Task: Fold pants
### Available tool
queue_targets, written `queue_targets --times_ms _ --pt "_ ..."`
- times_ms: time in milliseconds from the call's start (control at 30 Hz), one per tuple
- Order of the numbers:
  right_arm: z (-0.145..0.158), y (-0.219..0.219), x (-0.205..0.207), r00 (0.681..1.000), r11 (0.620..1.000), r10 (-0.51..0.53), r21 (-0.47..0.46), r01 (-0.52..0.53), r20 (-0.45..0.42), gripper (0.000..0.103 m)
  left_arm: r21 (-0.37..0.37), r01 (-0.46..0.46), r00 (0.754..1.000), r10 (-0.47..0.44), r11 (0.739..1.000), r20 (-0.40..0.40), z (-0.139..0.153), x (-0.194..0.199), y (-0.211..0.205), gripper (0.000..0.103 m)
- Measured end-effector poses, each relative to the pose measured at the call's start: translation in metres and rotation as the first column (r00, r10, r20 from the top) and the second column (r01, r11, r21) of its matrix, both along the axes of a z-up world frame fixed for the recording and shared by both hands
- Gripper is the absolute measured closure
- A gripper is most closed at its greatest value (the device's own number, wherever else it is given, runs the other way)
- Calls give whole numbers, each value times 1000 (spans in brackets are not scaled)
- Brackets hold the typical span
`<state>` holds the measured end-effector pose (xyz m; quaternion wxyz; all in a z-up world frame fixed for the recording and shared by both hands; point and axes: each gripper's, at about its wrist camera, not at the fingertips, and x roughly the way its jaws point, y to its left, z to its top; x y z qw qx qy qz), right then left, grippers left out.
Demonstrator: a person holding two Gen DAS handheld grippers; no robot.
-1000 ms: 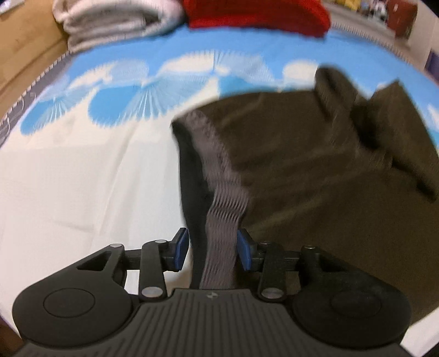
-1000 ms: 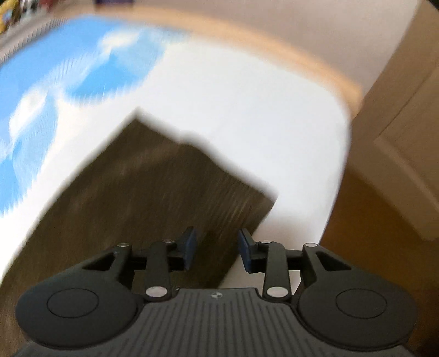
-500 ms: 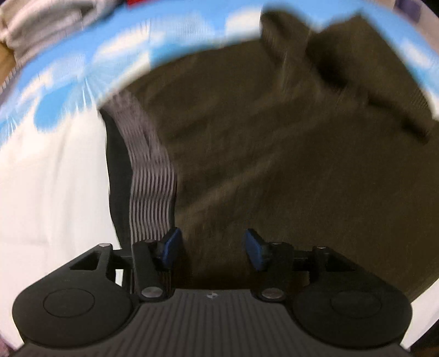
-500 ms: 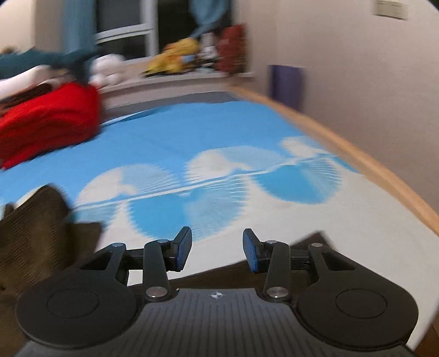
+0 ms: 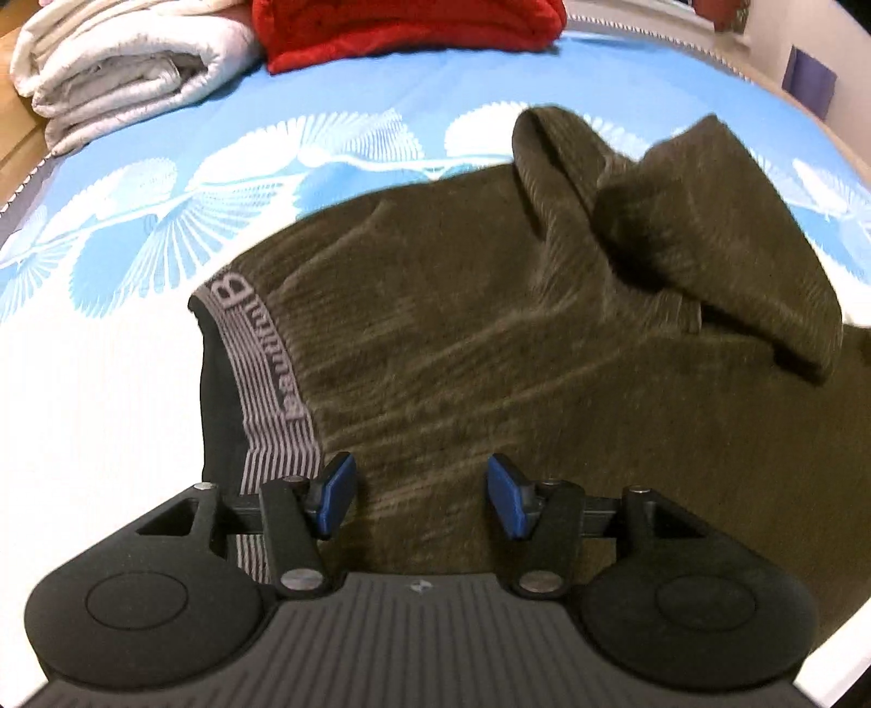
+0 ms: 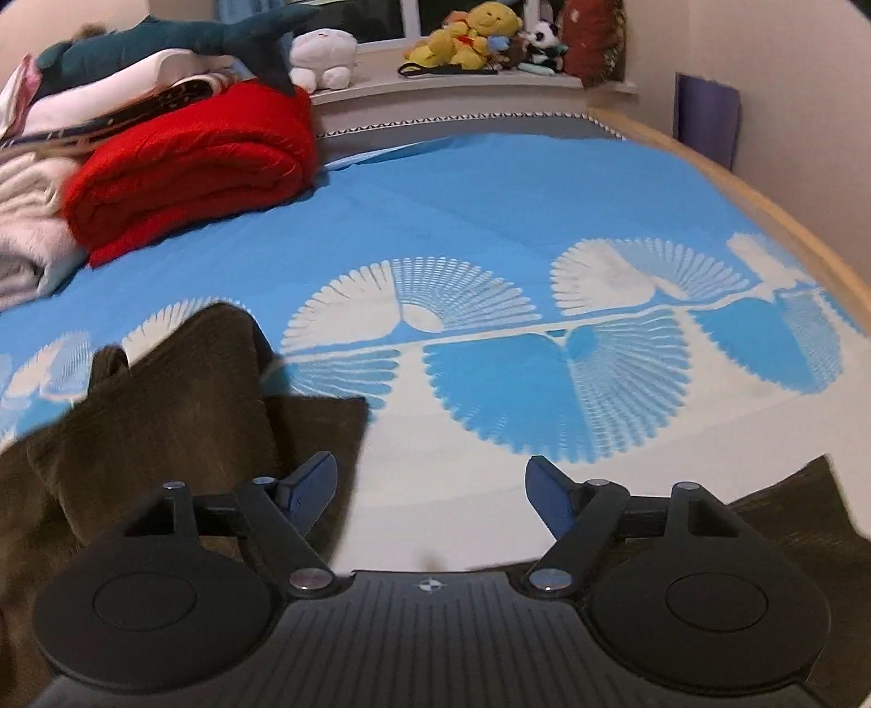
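Dark olive pants [image 5: 490, 327] lie spread on the bed, with a grey striped waistband [image 5: 267, 381] at the left and a leg folded back in a bunched roll [image 5: 707, 229] at the upper right. My left gripper [image 5: 422, 495] is open and empty, just above the fabric near the waistband. In the right wrist view the pants [image 6: 179, 392] lie at the lower left, and a further part [image 6: 789, 506] shows at the lower right. My right gripper [image 6: 430, 490] is wide open and empty over the sheet.
The bed has a blue and white fan-patterned sheet [image 6: 490, 245]. A folded red blanket [image 6: 190, 158] and white bedding [image 5: 120, 65] lie at the far end. Plush toys [image 6: 468, 38] sit on the window ledge. A wooden bed edge [image 6: 762, 207] and wall are at the right.
My left gripper has opened wider and shifted right off the waistband. My right gripper has swung up from the pant leg end toward the bed's far side and opened wide.
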<state>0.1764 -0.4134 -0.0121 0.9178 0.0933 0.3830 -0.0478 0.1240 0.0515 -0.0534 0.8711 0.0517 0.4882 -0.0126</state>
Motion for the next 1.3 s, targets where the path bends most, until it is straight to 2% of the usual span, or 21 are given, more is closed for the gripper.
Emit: queue_targets --times_ms 67,133,200,400,467,533,600,667,700,733,767,867,967,1067,1100,1133,1167,1200,1233,1267,1300 --pt "-6 5 15 1000 998 -26 58 27 -15 45 -2 0 1000 0 1000 13 8 0 -6 44" --pt "-13 8 27 998 993 -51 107 55 -41 87 -2 0 1000 0 1000 18 9 5 -8 44" --pt "-24 13 43 996 985 -53 158 63 -66 98 0 2 1000 -2 1000 15 8 7 -8 44" --pt "-57 30 86 991 974 -13 224 44 -136 93 9 19 1000 -19 1000 -3 2 10 -10 44" --pt "-70 35 99 986 981 -14 190 47 -168 82 7 20 1000 -20 1000 -4 1 11 -8 44" --pt "-81 37 107 981 986 -28 156 58 -191 64 4 15 1000 -15 1000 -6 0 13 -6 44" --pt "-93 37 114 974 984 -22 165 60 -223 61 0 8 1000 -8 1000 -8 -1 16 -3 44" --pt "-97 40 118 978 988 4 151 29 -209 61 -1 6 1000 -6 1000 -8 -3 19 -2 44" --pt "-96 43 120 979 990 24 142 5 -201 66 -1 7 1000 -7 1000 -7 -3 21 -2 44" --pt "-95 45 121 981 989 45 149 -16 -190 86 1 9 1000 -9 1000 -4 -4 23 -3 44" --pt "-94 46 123 981 987 58 158 -29 -186 92 0 10 1000 -10 1000 3 -4 25 -4 44" --pt "-87 49 125 982 984 91 167 -64 -163 95 -19 25 998 -23 1000 64 2 30 -14 44" --pt "-62 44 122 992 974 92 214 -72 -87 96 -58 88 986 -79 994 145 9 32 -33 45" --pt "-28 10 111 998 925 -46 378 27 42 97 -91 166 973 -148 982 175 11 39 -58 47" --pt "-15 -8 102 985 904 -137 419 82 103 97 -90 185 969 -166 979 181 12 41 -67 47" --pt "-2 -29 88 947 886 -258 437 153 191 97 -91 202 965 -183 975 189 13 43 -77 47" --pt "4 -47 76 897 875 -366 420 241 248 97 -95 216 961 -195 972 196 14 45 -84 47" --pt "4 -66 65 833 841 -495 378 388 246 97 -101 231 957 -207 968 203 15 48 -92 47" --pt "-3 -83 57 777 783 -598 351 514 196 97 -106 242 954 -217 964 206 16 51 -99 47" --pt "-18 -102 48 717 705 -688 331 627 108 97 -107 253 952 -227 962 205 15 53 -106 47" --pt "-35 -118 42 682 649 -731 324 689 16 97 -104 264 950 -240 959 200 12 56 -114 47"
